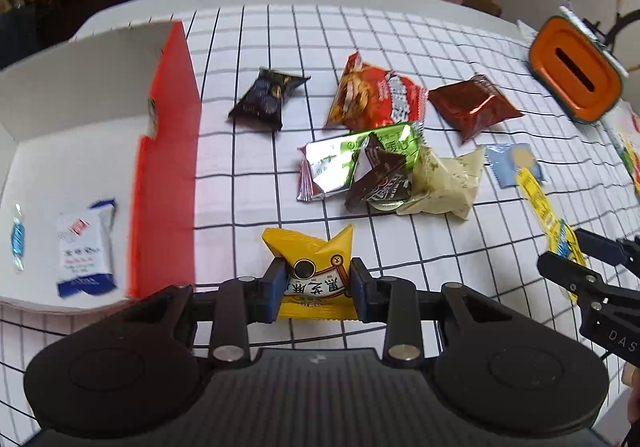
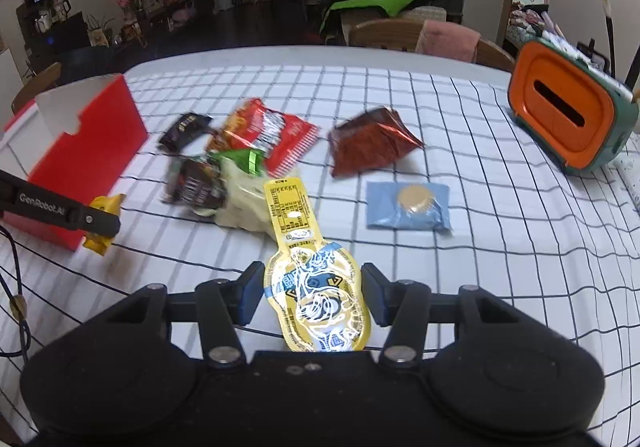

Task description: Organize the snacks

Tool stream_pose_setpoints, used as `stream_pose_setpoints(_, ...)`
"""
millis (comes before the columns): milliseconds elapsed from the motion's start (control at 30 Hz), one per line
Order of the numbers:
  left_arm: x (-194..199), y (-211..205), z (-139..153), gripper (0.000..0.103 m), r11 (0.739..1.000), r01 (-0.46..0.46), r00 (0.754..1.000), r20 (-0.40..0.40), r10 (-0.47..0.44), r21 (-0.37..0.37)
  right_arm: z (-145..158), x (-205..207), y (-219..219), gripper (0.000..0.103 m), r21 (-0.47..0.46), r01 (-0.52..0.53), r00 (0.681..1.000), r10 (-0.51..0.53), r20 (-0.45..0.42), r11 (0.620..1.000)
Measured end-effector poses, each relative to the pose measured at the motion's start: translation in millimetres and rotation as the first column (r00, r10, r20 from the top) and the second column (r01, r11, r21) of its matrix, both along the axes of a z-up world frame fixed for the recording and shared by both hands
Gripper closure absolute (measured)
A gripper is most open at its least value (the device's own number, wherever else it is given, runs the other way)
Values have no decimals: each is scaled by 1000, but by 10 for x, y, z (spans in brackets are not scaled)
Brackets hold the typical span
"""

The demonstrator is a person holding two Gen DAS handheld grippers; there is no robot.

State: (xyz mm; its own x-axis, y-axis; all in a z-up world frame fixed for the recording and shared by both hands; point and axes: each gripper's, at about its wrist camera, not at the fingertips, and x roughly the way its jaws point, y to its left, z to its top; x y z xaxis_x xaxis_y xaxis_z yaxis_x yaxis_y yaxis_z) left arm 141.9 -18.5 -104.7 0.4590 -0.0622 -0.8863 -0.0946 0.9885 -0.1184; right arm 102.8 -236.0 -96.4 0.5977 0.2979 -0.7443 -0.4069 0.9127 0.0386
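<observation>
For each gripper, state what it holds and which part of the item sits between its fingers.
The left gripper holds a yellow snack packet across its middle. The right gripper holds a yellow jelly pouch at its wide lower body.

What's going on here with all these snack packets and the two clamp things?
A person is sorting snacks on a checked tablecloth with two handheld grippers. The left gripper clamps a yellow snack packet; the right gripper holds a yellow jelly pouch between its fingers. The red box beside them already holds a white-and-blue packet and a small blue candy. More packets lie loose mid-table.
</observation>
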Motion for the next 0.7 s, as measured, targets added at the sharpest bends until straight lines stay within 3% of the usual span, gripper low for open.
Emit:
stream_pose_setpoints(300, -223, 322, 376, 70, 999, 35, 998, 49, -34, -8, 413, -243, 554, 52, 50, -70, 996, 67, 65, 996)
stream_pose_setpoints(700, -409, 962, 742, 71, 1000, 24, 992, 125, -23, -7, 677, -415, 1394, 52, 58, -152, 983, 144, 113, 987)
